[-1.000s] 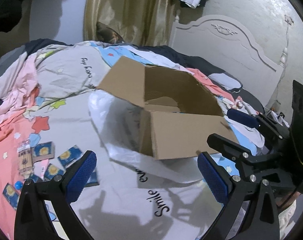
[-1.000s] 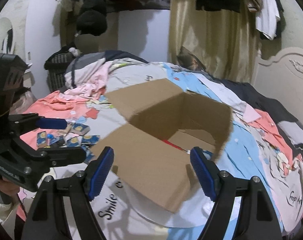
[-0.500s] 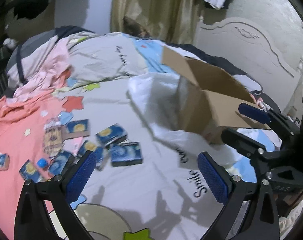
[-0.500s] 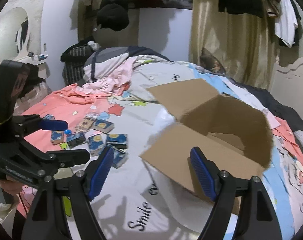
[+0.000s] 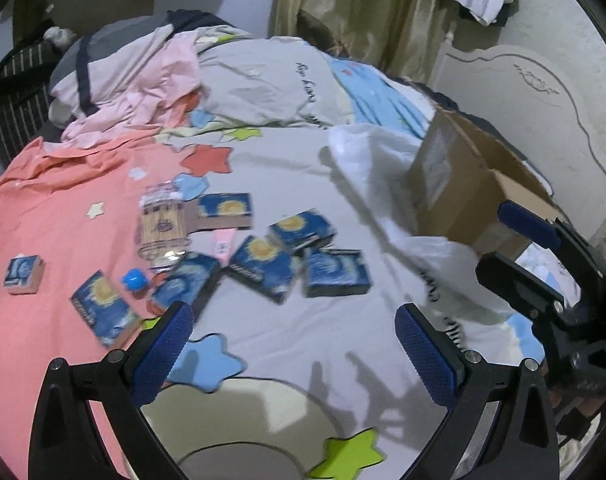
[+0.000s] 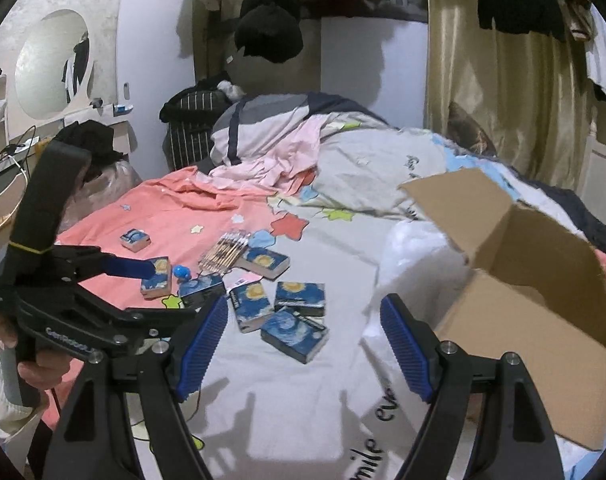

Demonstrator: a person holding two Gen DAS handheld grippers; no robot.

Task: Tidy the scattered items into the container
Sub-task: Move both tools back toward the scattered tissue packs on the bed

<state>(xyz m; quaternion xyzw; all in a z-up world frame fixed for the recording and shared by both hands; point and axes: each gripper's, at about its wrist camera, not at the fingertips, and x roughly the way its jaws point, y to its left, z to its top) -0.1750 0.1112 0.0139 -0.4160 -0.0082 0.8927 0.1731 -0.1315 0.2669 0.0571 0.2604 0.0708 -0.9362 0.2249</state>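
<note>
Several blue packets lie scattered on the bedspread, among them one (image 5: 337, 272) nearest my left gripper (image 5: 295, 354) and one (image 6: 295, 334) just beyond my right gripper (image 6: 305, 352). A small blue ball (image 5: 134, 280) and a clear pack of wooden sticks (image 5: 161, 224) lie among them. The open cardboard box (image 6: 523, 308) stands to the right on a white plastic bag (image 5: 383, 168). Both grippers hover over the bed, open, with nothing between their blue pads. The left gripper (image 6: 171, 292) shows at the left of the right wrist view, held by a hand (image 6: 23, 368).
Crumpled bedding and clothes (image 6: 263, 140) are heaped at the far side of the bed. A white headboard (image 5: 523, 92) rises behind the box. A striped laundry basket (image 6: 187, 132) stands beyond the bed, a gold curtain (image 6: 503, 80) hangs at the back.
Both views have swung left, away from the box and onto the scattered packets; the box now sits at the right edge. Both grippers came lower and stayed open.
</note>
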